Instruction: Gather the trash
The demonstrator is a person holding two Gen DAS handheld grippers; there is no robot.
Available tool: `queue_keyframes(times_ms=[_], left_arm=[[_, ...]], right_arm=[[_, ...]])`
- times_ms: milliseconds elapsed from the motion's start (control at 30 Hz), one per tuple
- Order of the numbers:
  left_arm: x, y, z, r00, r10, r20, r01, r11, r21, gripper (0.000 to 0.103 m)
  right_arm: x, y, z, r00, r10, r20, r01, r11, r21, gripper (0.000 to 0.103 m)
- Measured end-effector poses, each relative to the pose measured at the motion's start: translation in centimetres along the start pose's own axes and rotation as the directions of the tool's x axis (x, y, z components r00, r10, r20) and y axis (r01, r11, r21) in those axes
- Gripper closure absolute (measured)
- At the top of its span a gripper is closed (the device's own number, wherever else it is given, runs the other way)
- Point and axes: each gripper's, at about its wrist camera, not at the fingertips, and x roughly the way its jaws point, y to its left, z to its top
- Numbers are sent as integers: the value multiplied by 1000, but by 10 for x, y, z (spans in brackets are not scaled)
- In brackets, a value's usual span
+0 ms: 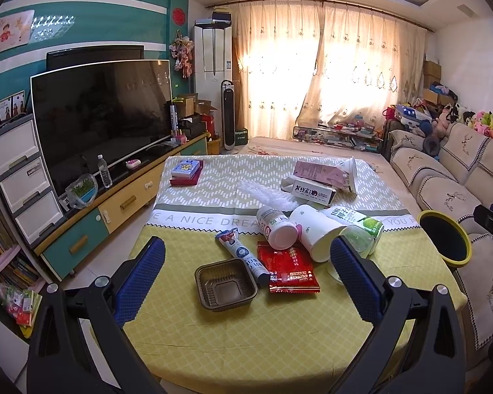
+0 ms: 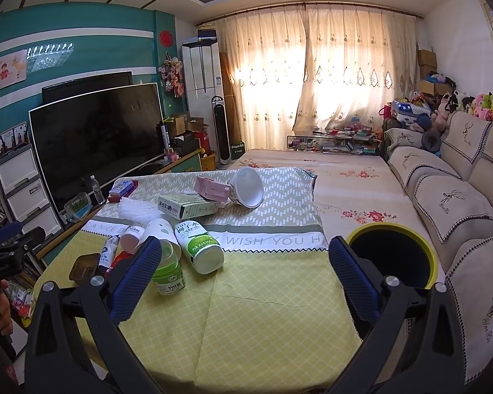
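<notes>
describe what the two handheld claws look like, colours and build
Both match. The left claw and right claw each have two black plastic arms with round silver bolts at the joints, ending in fingers faced with dimpled blue rubber pads. No cables, markings or sleeves show.

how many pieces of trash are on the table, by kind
bottles and cans: 3 (white bottle, coconut water can, green bottle)
paper cups: 2 (near cup, far cup)
cartons and boxes: 2 (pink carton, tea box)
tube: 1
red wrapper: 1
brown tray: 1
foam wrap: 1
total: 11
</notes>
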Motion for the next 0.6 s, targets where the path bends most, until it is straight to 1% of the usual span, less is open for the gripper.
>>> queue_keyframes(times_ms=[600], left_arm=[[6, -4, -3, 1000, -4, -14, 4, 1000, 5, 4]], right_arm=[[1, 0, -2, 1000, 0, -3, 0, 1000, 3, 6]])
